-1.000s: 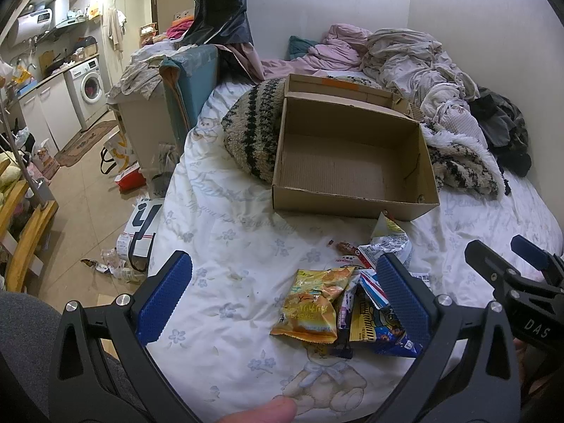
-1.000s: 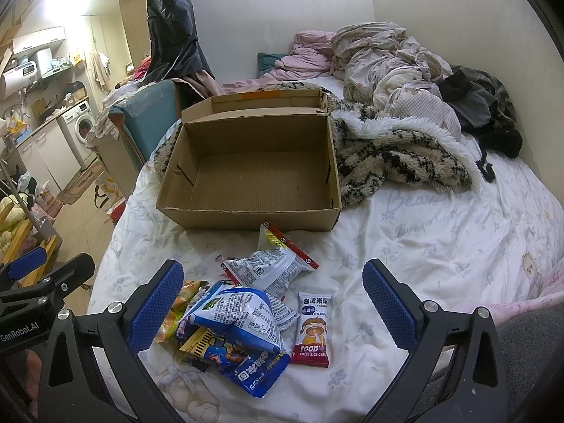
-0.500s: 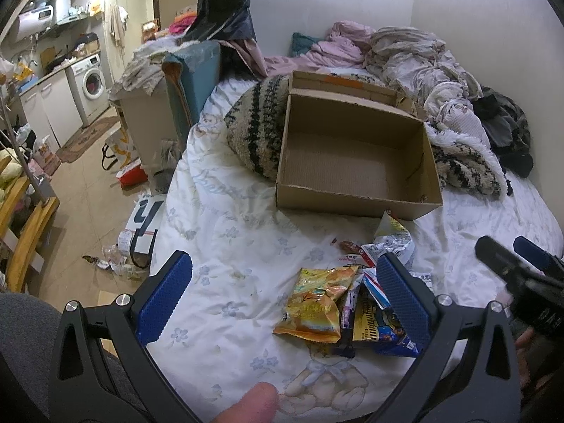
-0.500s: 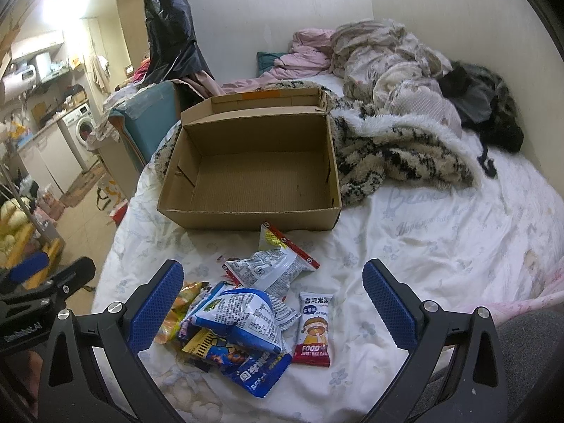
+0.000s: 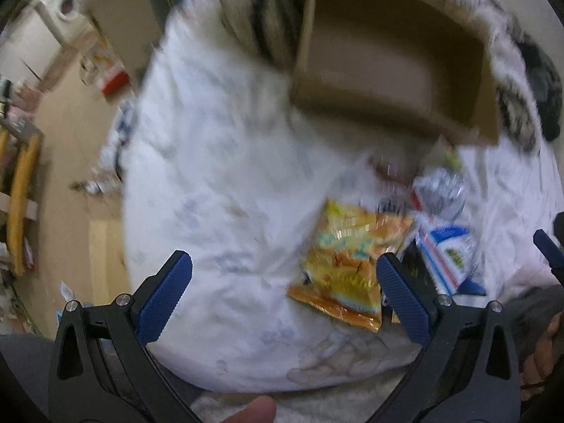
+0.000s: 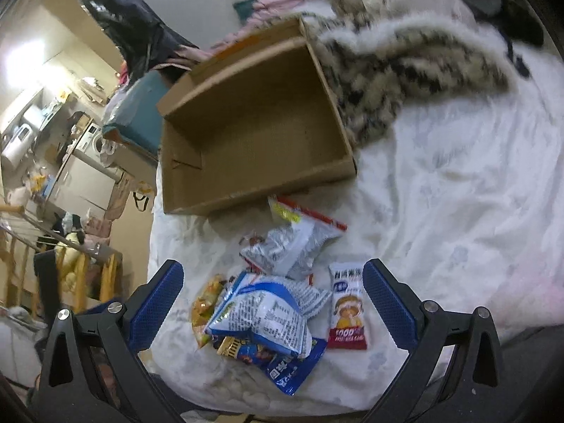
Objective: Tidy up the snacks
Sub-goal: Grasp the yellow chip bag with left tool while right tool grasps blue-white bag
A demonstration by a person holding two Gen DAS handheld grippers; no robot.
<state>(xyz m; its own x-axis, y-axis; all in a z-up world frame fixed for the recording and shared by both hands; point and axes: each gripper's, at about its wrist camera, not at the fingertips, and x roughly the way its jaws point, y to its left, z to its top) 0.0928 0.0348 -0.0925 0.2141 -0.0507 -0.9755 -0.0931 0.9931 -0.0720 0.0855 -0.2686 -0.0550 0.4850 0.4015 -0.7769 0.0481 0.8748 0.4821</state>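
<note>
the left gripper (image 5: 283, 278) was wide open over the white bed sheet (image 5: 218, 190) and held nothing. the right gripper (image 6: 273, 294) was wide open too, just above a pile of snack bags (image 6: 275, 303) on the sheet. an orange bag (image 5: 347, 264) lay at the pile's edge. the cardboard box (image 6: 253, 130) sat open just behind the pile, with nothing in it
</note>
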